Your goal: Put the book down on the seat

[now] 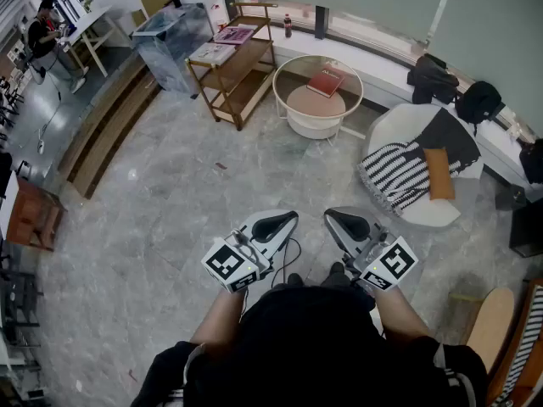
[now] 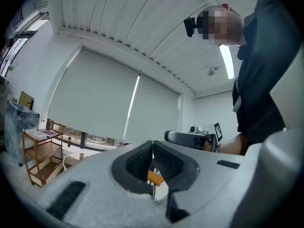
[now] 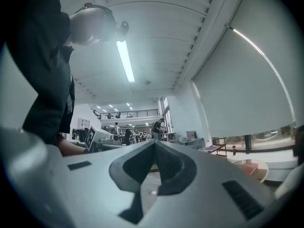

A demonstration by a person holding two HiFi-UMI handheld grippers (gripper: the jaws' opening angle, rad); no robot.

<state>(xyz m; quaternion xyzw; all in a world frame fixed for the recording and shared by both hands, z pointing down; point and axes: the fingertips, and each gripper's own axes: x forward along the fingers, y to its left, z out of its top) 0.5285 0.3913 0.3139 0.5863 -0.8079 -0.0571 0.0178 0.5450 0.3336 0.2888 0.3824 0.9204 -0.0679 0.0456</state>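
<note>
Step in hand, as I read it: approach, pickup not yet begun; book (image 1: 326, 81) lies on the round table (image 1: 316, 105) by the window, well apart from both claws; left claw (image 1: 284, 220) fully closed, nothing between the pads; right claw (image 1: 338, 217) same, closed and empty; both held close to the person's body, pointing roughly level toward the table.

Likely seat: white armchair (image 1: 387, 131) right of the table; striped throw (image 1: 394, 176) and orange cushion (image 1: 439, 173) already lie on it.

Next move needs: walk to the table, open a claw, take the book by an edge; then find a bare patch on the seat.

Hard to tell: whether the book rests on a clear top or a lower tier; how much seat is free under the throw; floor near the feet blocked by the person's own body; small orange part behind the left jaws, probably the claw's own.
</note>
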